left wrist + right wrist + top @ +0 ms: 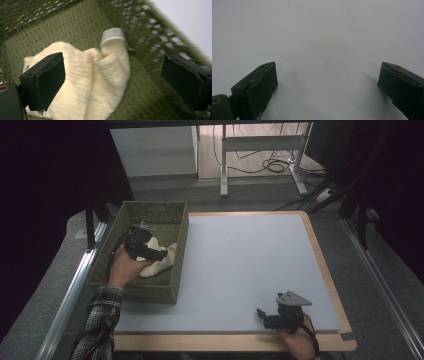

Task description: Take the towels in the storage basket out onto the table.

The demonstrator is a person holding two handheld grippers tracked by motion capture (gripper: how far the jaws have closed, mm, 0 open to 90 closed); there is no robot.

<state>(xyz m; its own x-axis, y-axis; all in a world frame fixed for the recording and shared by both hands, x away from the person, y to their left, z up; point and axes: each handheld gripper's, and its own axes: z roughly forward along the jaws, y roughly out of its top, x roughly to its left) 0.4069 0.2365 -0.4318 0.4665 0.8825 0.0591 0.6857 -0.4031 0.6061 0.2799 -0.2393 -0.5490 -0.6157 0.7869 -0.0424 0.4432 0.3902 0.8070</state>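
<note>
A crumpled cream cloth [159, 262] [92, 77] lies on the floor of a green woven basket [180, 237] [147, 35] at the table's left. My left gripper [150, 251] [112, 82] hovers inside the basket just over the cloth, jaws wide open with the cloth between and below them. A grey label [112, 35] sticks up from the cloth's far edge. My right gripper [272, 315] [327, 87] rests low over the grey mat [240, 265] [319, 32] near the front right corner, open and holding nothing.
The mat covers most of the wooden table [320, 250]. The basket walls stand close around my left gripper. Beyond the table are a metal desk frame [260, 150] and floor cables [272, 165].
</note>
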